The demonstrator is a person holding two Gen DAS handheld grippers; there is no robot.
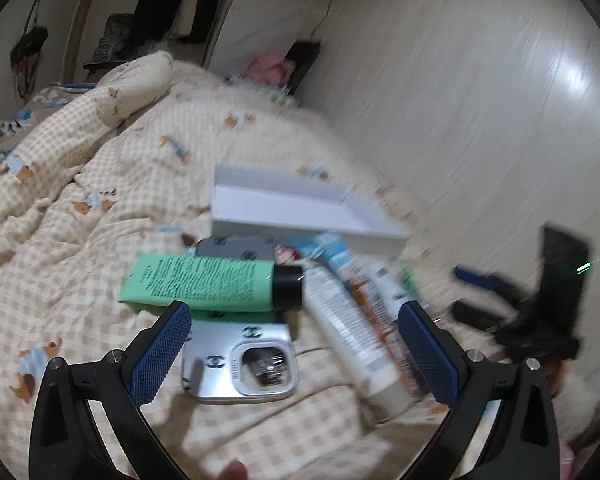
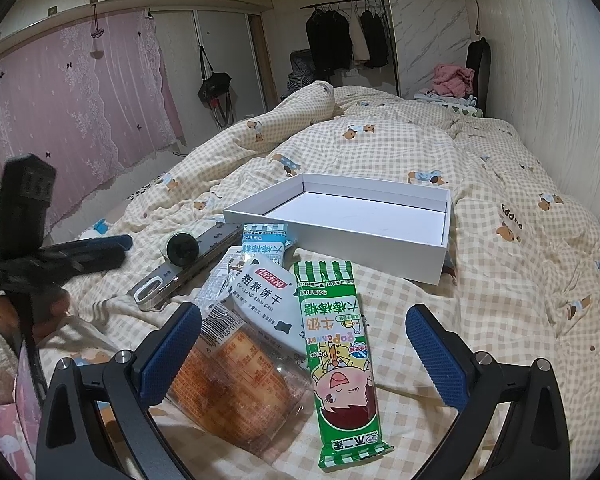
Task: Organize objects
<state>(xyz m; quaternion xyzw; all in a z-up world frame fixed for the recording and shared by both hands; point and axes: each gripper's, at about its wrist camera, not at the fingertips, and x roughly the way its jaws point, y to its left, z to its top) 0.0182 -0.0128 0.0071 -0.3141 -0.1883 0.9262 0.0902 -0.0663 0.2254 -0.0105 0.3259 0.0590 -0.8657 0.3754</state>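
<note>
1. The right gripper [image 2: 302, 354], with blue ribbed pads, hangs with its jaws spread wide above the checked beige quilt [image 2: 480, 240], gripping nothing.
2. Between the pads lie a green-and-white striped candy packet [image 2: 336, 352] and a clear-wrapped orange bun [image 2: 236, 392].
3. A white biscuit sachet [image 2: 266, 300] overlaps the bun's far end; a pale blue sachet [image 2: 264, 244] lies just beyond.
4. A shallow white cardboard box [image 2: 340, 240], open-topped, sits farther up the quilt.
5. At the quilt's left edge, the left gripper [image 2: 126, 248] shows; whether it holds anything cannot be told.
</note>
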